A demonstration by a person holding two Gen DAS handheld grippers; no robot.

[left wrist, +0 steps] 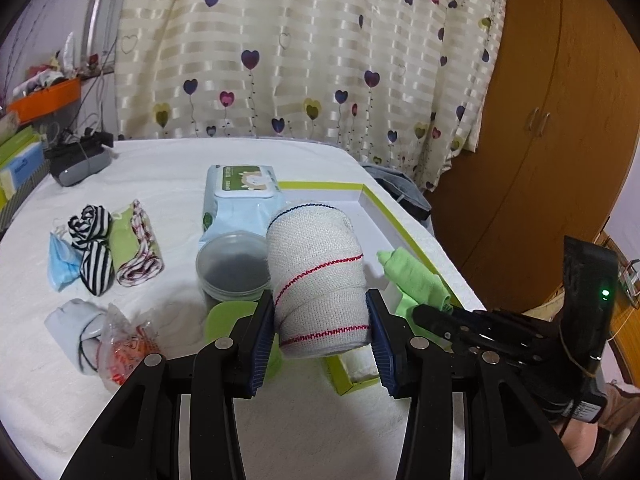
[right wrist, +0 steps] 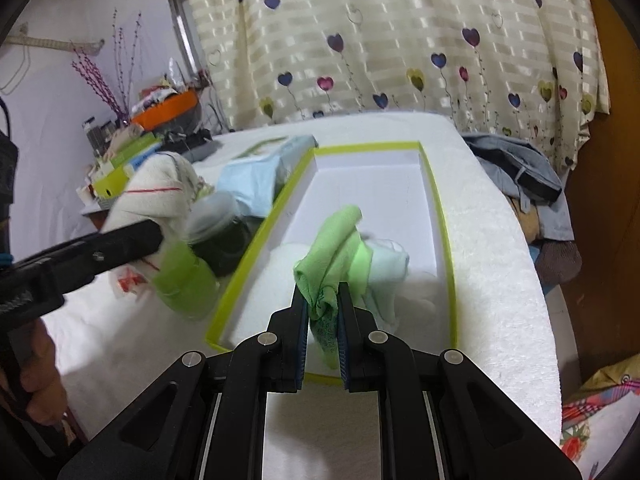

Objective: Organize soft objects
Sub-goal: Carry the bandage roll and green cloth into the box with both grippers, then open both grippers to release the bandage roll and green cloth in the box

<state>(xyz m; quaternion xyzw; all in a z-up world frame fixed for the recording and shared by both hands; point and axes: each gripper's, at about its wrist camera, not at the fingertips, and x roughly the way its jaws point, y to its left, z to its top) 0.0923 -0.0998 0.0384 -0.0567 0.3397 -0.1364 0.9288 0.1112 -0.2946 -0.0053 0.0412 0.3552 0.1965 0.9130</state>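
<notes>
While the left gripper clamps its 2 blue pads on the lower end of a white bandage roll, the roll stands tilted above the table, its red stitch lines plain to see. Jaws about a roll's width apart, pressed to both sides. Just behind the roll sits a round plastic tub with a dark inside, and behind that a pack of wet wipes. Off to the left lie striped socks, a blue face mask, a folded green and red-striped cloth, and nearer, a grey sock beside a crinkled plastic bag.

Over on the right, the right gripper has its jaws nearly closed, pinching a bright green cloth that bunches up above the fingers. It hangs over the near half of the shallow green-rimmed box, where a pale cloth lies under it. The box's far half shows bare white floor. From the left wrist view the right gripper reaches in low from the right, across the box's near corner. A heap of grey clothing sits past the table's right edge, and a heart-print curtain hangs behind.
</notes>
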